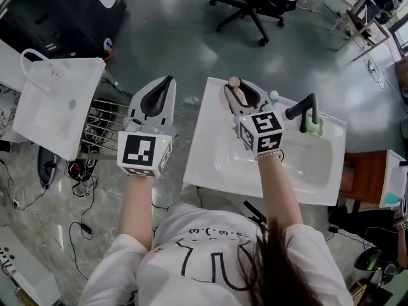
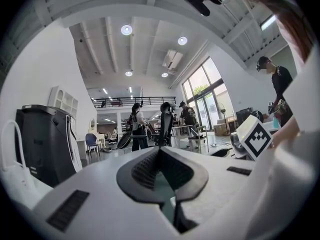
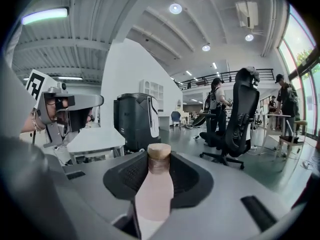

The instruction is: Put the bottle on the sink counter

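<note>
A pale pink bottle [image 3: 152, 194] with a tan cap stands upright between the jaws of my right gripper [image 3: 161, 166], which is shut on it. In the head view, the right gripper [image 1: 243, 93] holds the bottle [image 1: 234, 82] over the far left part of the white sink counter [image 1: 203, 139], left of the black faucet [image 1: 305, 109]. My left gripper [image 1: 155, 101] hovers left of the counter, over the floor. Seen from the left gripper view, the left gripper [image 2: 160, 152] has its jaws together with nothing between them.
A small white bottle [image 1: 273, 96] and a green item [image 1: 313, 129] sit by the faucet. A second white basin [image 1: 57, 101] on a wire rack [image 1: 102, 129] stands to the left. Farther off are a black office chair [image 1: 255, 5] and a black machine [image 1: 64, 11].
</note>
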Demonstrator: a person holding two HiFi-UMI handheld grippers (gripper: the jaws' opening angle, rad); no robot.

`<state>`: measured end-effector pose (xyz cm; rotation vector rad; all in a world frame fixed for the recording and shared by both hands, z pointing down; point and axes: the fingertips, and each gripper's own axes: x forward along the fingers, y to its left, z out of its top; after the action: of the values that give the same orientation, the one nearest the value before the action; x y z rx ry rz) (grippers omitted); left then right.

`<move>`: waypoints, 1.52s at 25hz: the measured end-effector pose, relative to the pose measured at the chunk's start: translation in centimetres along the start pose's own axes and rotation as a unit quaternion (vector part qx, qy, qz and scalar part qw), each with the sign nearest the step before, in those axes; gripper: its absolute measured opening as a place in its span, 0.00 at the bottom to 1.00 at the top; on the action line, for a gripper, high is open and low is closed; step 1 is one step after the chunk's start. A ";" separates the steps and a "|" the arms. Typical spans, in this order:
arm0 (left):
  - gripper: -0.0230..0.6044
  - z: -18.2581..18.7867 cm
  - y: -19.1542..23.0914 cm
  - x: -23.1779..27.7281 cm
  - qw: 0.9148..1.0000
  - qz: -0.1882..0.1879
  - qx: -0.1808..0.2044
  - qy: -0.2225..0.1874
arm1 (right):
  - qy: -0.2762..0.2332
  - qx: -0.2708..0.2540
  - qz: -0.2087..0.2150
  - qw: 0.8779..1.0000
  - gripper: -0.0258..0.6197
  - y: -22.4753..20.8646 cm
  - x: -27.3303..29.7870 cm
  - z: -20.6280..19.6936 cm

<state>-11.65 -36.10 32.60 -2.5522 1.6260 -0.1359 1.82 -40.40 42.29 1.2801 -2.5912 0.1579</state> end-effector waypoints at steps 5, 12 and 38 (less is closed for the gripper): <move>0.05 -0.8 0.9 0.8 1.000 -0.011 -0.011 0.004 | 0.028 0.010 -0.013 0.999 0.27 -0.3 1.6 -2.3; 0.05 -2.1 1.1 1.7 1.000 -0.022 -0.018 0.013 | 0.049 0.033 -0.028 0.998 0.27 -1.4 3.2 -4.6; 0.05 -5.1 2.9 1.9 0.999 -0.011 -0.019 0.047 | 0.097 0.023 -0.014 0.995 0.27 -1.5 7.5 -8.9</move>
<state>-14.16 -39.33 37.28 -2.6295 1.6493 -0.2343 0.20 -45.25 52.83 1.2483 -2.4178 0.3216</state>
